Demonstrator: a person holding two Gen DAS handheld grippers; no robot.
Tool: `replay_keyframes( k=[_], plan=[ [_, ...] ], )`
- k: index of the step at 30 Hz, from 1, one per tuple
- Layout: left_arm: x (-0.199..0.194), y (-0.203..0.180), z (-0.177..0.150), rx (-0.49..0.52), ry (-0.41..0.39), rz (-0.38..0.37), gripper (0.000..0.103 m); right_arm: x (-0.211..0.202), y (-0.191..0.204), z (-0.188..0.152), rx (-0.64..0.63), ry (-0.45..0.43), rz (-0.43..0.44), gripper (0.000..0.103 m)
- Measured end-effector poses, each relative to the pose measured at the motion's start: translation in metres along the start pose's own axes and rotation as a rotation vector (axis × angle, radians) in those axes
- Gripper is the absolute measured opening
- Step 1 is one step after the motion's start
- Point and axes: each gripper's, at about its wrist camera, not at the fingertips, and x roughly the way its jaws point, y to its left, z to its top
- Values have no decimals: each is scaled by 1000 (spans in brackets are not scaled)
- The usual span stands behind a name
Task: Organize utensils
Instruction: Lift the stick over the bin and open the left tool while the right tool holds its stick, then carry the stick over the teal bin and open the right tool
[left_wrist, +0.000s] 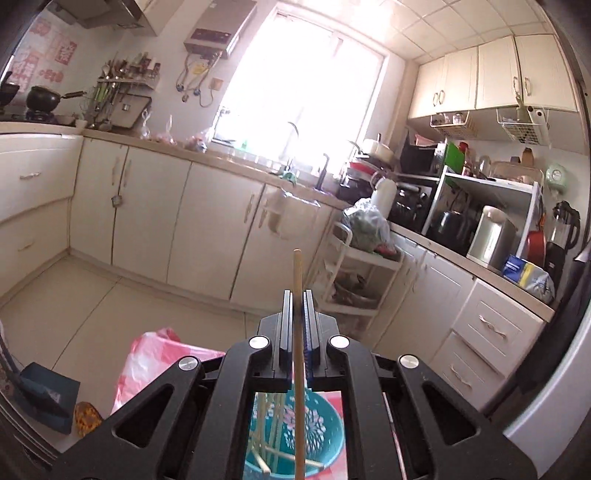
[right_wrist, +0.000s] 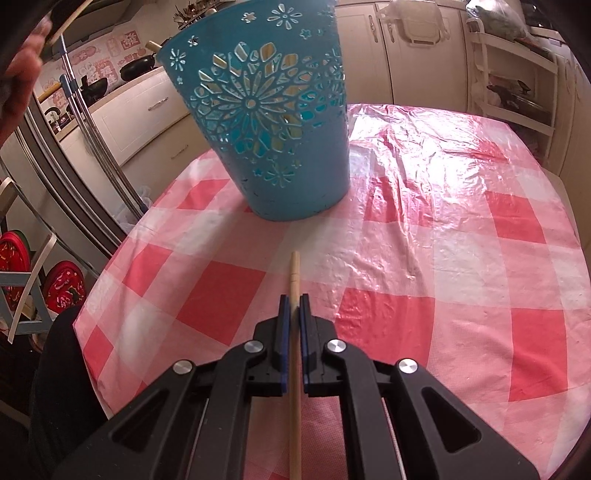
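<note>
while kitchen cabinets (left_wrist: 207, 221) surround | checked tablecloth (right_wrist: 443, 258) bears teal basket (right_wrist: 266, 122)

The basket (right_wrist: 273, 122) beyond the right jaws is teal, pierced with flower cutouts. The cloth (right_wrist: 424, 236) on the worktop is checked red, pink and white. Each chopstick (right_wrist: 294, 295) between jaws is pale tan. The cabinets (left_wrist: 147, 206) are cream.

Blown-out window (left_wrist: 295, 85) backlight, glare on tablecloth (right_wrist: 424, 155), perhaps slightly soft edges
</note>
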Motion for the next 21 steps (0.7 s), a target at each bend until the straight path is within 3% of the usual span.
replay_keyframes(
  k=[4, 10, 16, 21],
  plan=[
    [30, -2, -2, -7, -43, 74, 5, 0, -1, 0, 10, 1, 12, 6],
    [61, 9, -27, -30, -31, 153, 5, -1, -4, 0, 18, 4, 26, 6],
    [68, 9, -49, 26, 1, 179, 5, -1, -4, 0, 18, 5, 27, 6],
    [61, 10, -62, 70, 80, 174, 7, 0, -4, 1, 12, 10, 25, 6]
  ],
)
